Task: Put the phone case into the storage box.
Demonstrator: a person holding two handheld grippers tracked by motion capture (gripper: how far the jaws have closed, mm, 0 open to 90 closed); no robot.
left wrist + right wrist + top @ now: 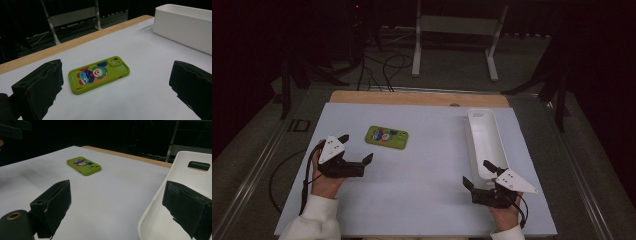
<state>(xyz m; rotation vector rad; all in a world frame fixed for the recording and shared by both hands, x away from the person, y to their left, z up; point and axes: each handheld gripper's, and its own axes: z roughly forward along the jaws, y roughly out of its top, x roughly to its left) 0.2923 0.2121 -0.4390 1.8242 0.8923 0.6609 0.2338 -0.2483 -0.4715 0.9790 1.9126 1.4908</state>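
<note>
No words, brands or numbers can be read anywhere; the green rubbery phone case lying on the white counter bears only a cartoon clown picture.

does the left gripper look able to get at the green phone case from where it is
Probably yes: the left gripper is open and aimed at the green phone case, which lies flat with only bare white table between them.

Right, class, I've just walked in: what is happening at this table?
A person holds a two-jaw gripper in each hand over a white table. The left gripper is open and faces a green phone case with a cartoon clown on it, lying flat and untouched. The right gripper is open at the near end of a long white tray. Nothing is gripped yet.
</note>
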